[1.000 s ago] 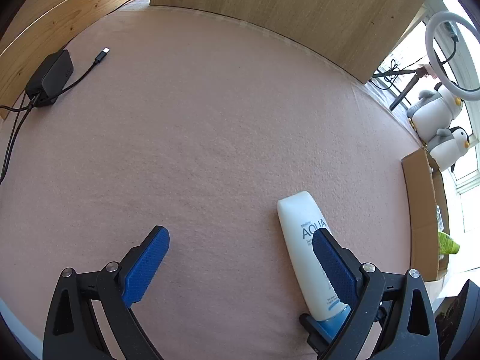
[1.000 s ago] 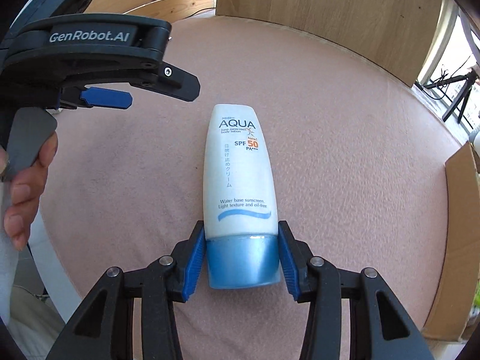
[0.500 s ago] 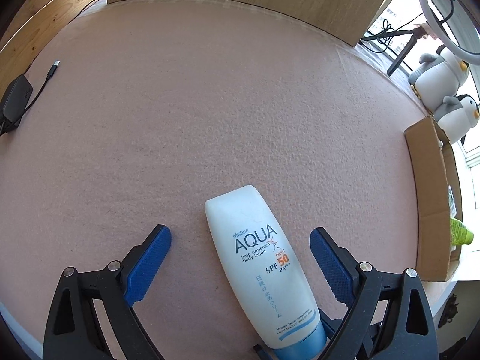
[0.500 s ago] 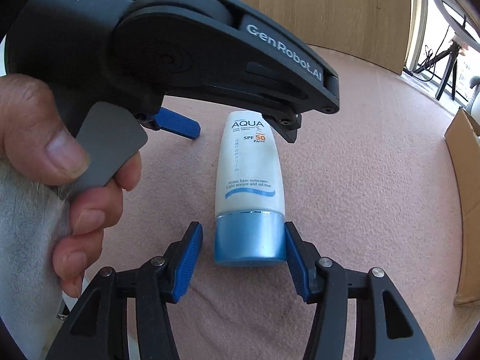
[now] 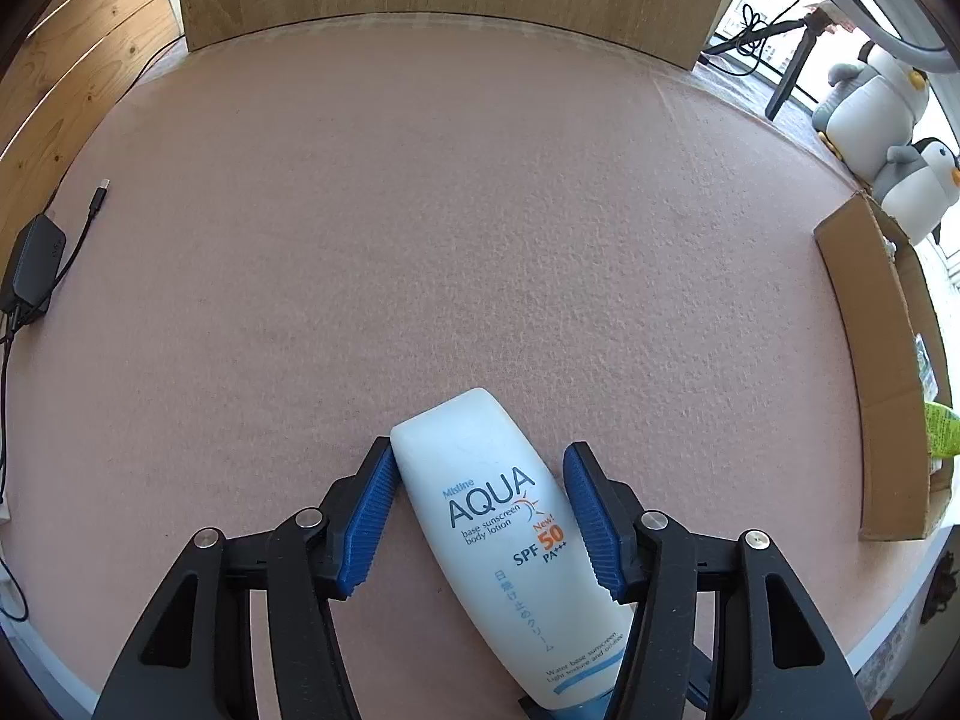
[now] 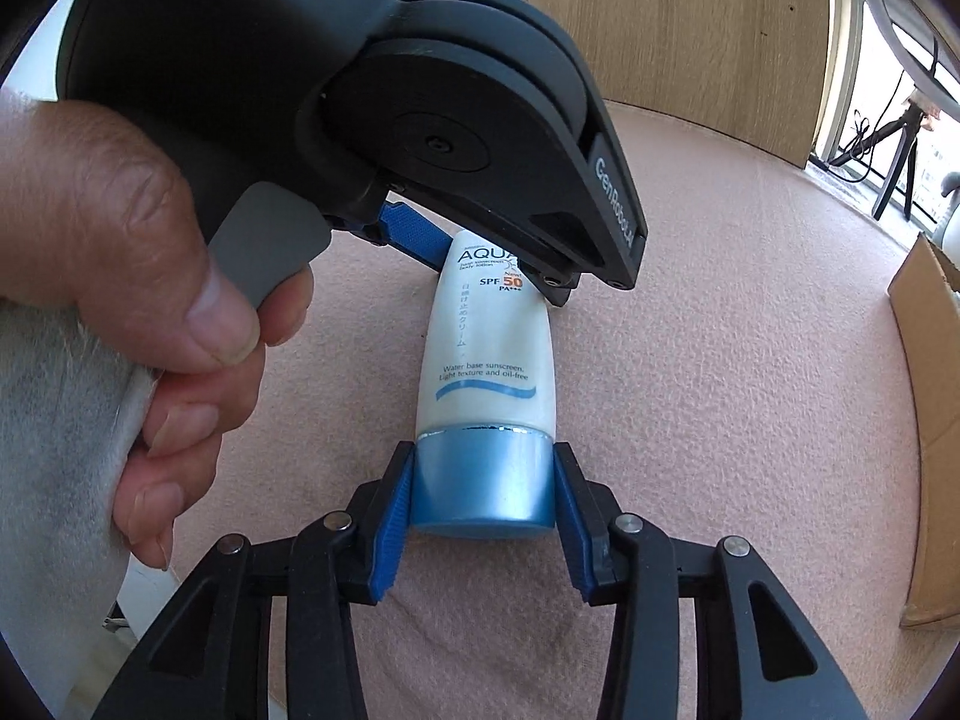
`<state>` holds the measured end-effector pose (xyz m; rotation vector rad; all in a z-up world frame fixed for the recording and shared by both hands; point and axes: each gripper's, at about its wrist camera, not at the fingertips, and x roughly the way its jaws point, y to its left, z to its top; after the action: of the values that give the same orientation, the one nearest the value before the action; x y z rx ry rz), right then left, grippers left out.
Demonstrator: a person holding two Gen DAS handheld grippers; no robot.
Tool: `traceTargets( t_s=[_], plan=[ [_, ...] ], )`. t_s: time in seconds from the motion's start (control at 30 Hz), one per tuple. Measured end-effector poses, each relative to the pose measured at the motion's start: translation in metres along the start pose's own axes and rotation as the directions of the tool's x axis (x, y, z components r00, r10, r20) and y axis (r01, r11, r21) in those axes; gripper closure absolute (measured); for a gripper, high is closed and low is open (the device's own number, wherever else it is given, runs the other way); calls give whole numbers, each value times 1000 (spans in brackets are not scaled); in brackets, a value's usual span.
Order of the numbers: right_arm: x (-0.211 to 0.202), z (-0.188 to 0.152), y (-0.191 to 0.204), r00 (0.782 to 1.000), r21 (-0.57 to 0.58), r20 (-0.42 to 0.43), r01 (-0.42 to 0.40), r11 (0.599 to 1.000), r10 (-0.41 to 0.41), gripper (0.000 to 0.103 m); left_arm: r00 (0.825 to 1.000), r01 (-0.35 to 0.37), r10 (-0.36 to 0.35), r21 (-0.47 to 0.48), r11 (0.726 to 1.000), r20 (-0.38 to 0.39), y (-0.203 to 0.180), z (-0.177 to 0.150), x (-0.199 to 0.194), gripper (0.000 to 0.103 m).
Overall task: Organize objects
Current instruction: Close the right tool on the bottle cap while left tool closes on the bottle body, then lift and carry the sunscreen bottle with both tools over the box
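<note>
Right wrist view shows the right gripper [image 6: 483, 489] clamped on the sunscreen tube's [image 6: 486, 354] stiff blue cap [image 6: 483, 480], while the left gripper [image 5: 480, 510], part-closed, brackets its soft, slick body.

Right tongs [image 6: 483, 510] clamped, left tongs [image 5: 480, 510] closing

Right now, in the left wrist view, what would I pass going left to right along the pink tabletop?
Black power adapter → its loose USB plug → white AQUA sunscreen tube between the left tongs → open cardboard box → green bottle poking out of the box at the edge of view.
</note>
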<state>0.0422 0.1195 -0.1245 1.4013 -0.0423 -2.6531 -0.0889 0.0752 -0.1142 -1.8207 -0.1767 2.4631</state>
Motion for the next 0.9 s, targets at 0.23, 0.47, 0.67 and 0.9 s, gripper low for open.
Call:
traceTargets(
  t_s=[0.23,0.47,0.67,0.9],
  plan=[
    [-8,1,2,1000,3,16,2,1000,-2,64,1000,20,-20,-5,1000,24,-6,5,-18,44],
    [-28,13,0,998,2,66,18,1000,-18,64,994,32,-33,15,999,100,-14,21,-59,45],
    [-52,21,3,991,-2,130,46,999,-46,64,986,38,-44,38,999,161,-7,18,-97,45],
    [-56,36,3,986,-4,159,60,998,-59,64,984,38,-46,46,998,173,9,18,-96,45]
  ],
)
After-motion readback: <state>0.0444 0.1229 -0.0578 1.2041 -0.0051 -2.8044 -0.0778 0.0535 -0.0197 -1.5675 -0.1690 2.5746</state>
